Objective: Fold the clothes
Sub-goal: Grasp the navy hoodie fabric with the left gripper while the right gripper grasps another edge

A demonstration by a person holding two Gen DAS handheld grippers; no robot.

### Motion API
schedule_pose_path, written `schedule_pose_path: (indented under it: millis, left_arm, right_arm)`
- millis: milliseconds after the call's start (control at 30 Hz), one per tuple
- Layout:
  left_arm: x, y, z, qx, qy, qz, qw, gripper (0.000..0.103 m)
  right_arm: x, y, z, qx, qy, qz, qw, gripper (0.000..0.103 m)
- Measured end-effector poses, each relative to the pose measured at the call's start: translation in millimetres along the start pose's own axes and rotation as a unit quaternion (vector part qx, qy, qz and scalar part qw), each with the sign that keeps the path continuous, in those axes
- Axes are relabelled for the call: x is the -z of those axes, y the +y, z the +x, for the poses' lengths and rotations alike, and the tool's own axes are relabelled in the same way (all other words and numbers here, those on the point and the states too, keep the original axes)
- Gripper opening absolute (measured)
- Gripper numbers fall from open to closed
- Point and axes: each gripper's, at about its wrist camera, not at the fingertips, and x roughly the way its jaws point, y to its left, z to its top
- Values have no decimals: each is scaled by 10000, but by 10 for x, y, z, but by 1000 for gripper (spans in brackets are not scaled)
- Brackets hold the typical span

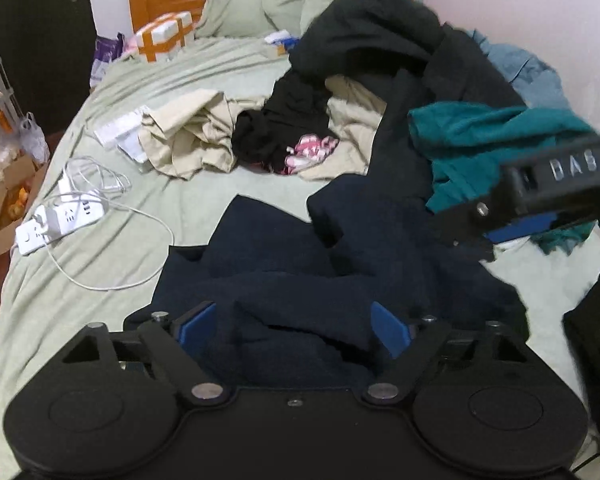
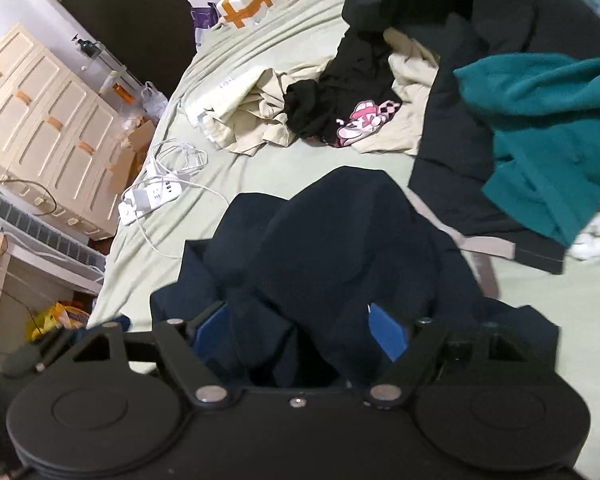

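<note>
A dark navy garment lies bunched on the pale green bed sheet. My left gripper stands wide open with navy cloth heaped between its blue pads. My right gripper is also wide open, and the same navy garment rises in a fold between its pads. The right gripper's body also shows at the right edge of the left wrist view, above the cloth. Neither gripper pinches the fabric.
A heap of clothes lies beyond: teal, black, beige and a pink-printed piece. A white power strip with cables lies at the left of the bed. Pillows, a box and the headboard are at the far end. Drawers stand beside the bed.
</note>
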Motion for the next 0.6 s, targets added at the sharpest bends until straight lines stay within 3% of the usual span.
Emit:
schedule_pose_path:
  millis: [67,300,400,500,600]
  left_arm:
    - [-9,26,94,25,107,-24,9999,74]
    - [-30,134,341,241,456,-230,9984,73]
    - [-39,181,447,333,605,-318,9971,69]
    - [-75,199,445,355,740,-283,9962,63]
    - [-67,188,460,314,691,-156,9970,52]
  right_arm:
    - [-45,38,177,90,161,45,9998,79]
    - [-84,60,292,369,182,-208,9989,79]
    - [-98,40,292,516,149,-299,9981,78]
    - [-112,20,293,664,116,-389,9970,69]
    - [-126,0,294,811,83,-480,9955,52]
